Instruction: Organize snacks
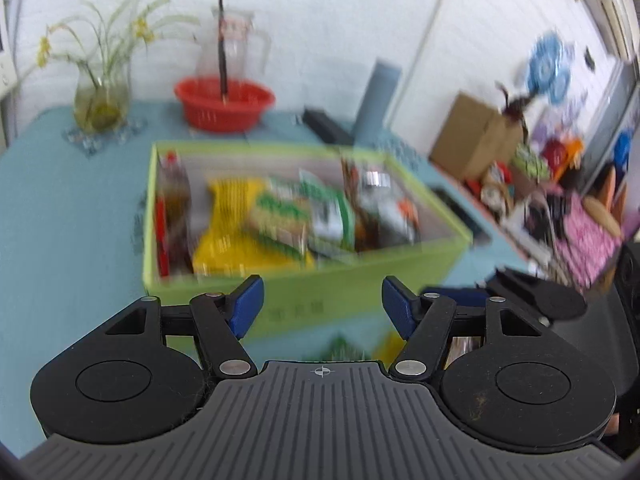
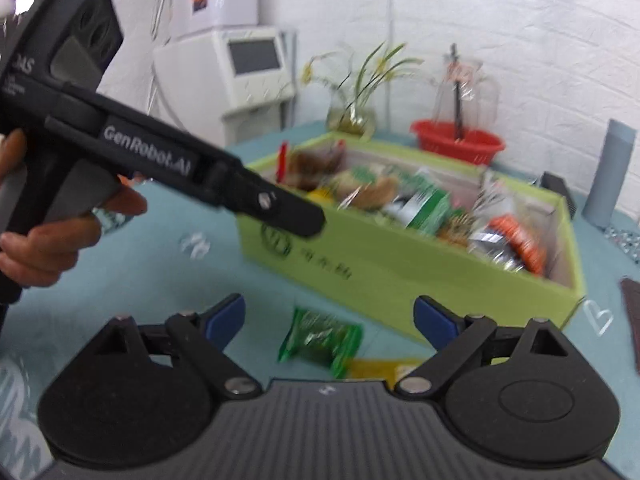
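Observation:
A lime-green box (image 1: 304, 300) (image 2: 400, 268) holds several snack packs and stands on the blue table. My left gripper (image 1: 322, 306) is open and empty, just in front of the box's near wall. My right gripper (image 2: 330, 320) is open and empty, over a green snack pack (image 2: 320, 340) that lies on the table before the box. A yellow pack (image 2: 380, 368) lies beside it, partly hidden by the gripper body. The left gripper's body (image 2: 160, 160) crosses the right wrist view at upper left, held by a hand.
A red basket (image 1: 224, 104) (image 2: 458, 140), a glass jug (image 1: 232, 48), a vase with a plant (image 1: 100, 100) (image 2: 352, 116) and a grey cylinder (image 2: 610, 176) stand behind the box. A cardboard box (image 1: 476, 136) and clutter lie to the right. A white appliance (image 2: 240, 76) stands at the table's far left.

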